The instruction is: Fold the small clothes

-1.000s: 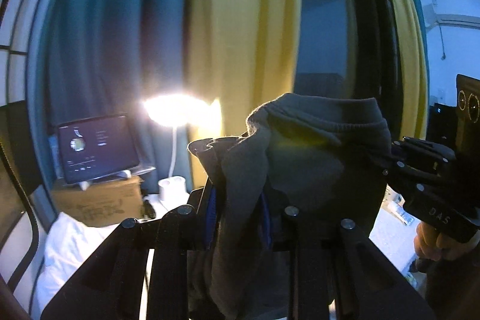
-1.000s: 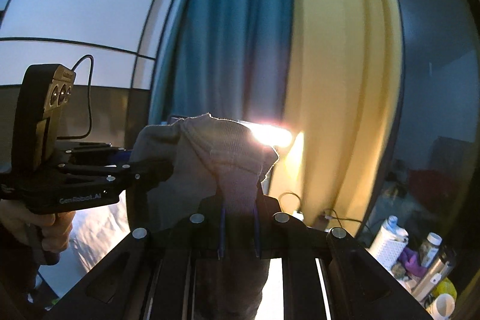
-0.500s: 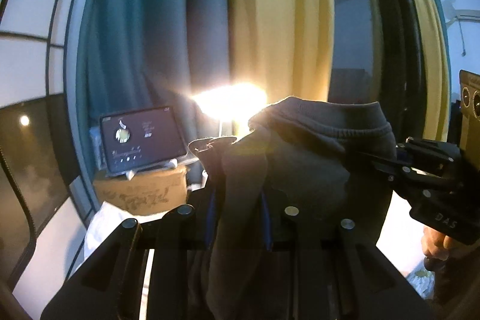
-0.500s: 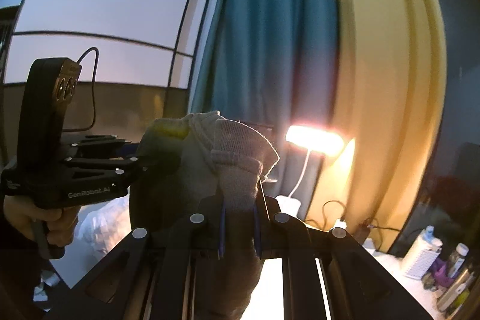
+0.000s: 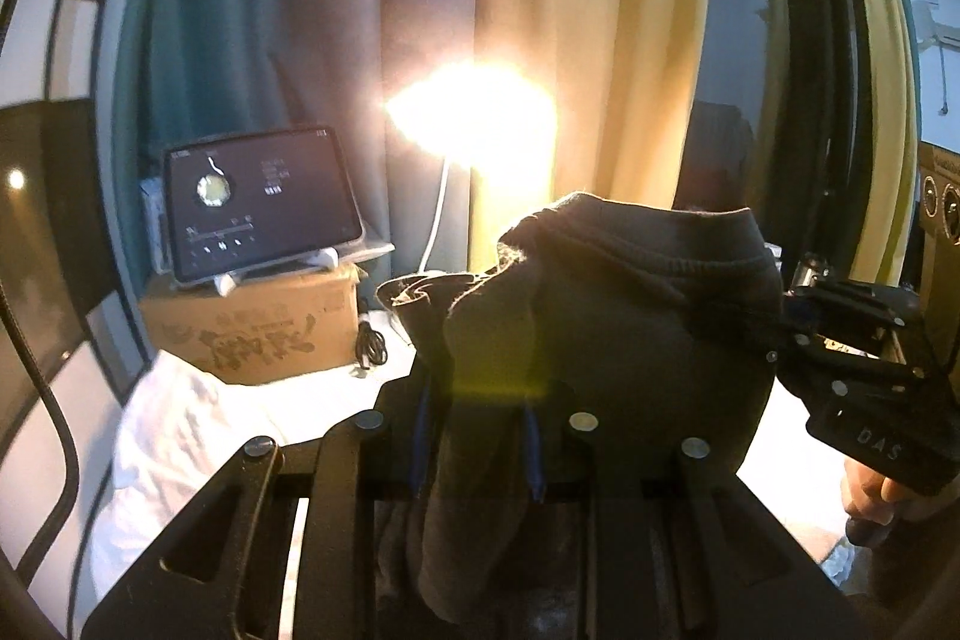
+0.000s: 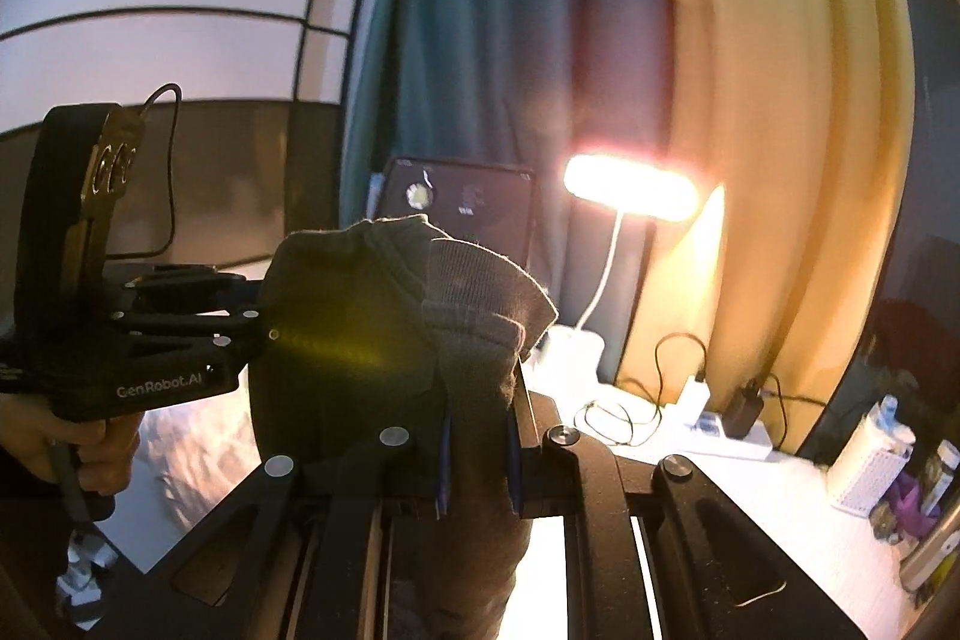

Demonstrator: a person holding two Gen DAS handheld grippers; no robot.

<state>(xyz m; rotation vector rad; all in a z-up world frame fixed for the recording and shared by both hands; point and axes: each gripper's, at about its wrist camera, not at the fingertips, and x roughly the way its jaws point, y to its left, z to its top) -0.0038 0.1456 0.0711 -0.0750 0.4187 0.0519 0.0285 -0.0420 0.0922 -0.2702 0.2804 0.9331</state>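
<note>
You have the dark grey garment [image 5: 606,340] stretched in the air between your left gripper [image 5: 477,451] and right gripper [image 6: 477,466], both clamped on its edge, above the white bed [image 5: 180,436], unfolded yet.

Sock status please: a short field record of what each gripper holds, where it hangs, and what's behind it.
garment: dark grey sock, stretched between both grippers
left gripper: shut on the sock's edge
right gripper: shut on the ribbed cuff
position: held up in the air, above the white bedding
behind: lit lamp, tablet on cardboard box, curtains
</note>
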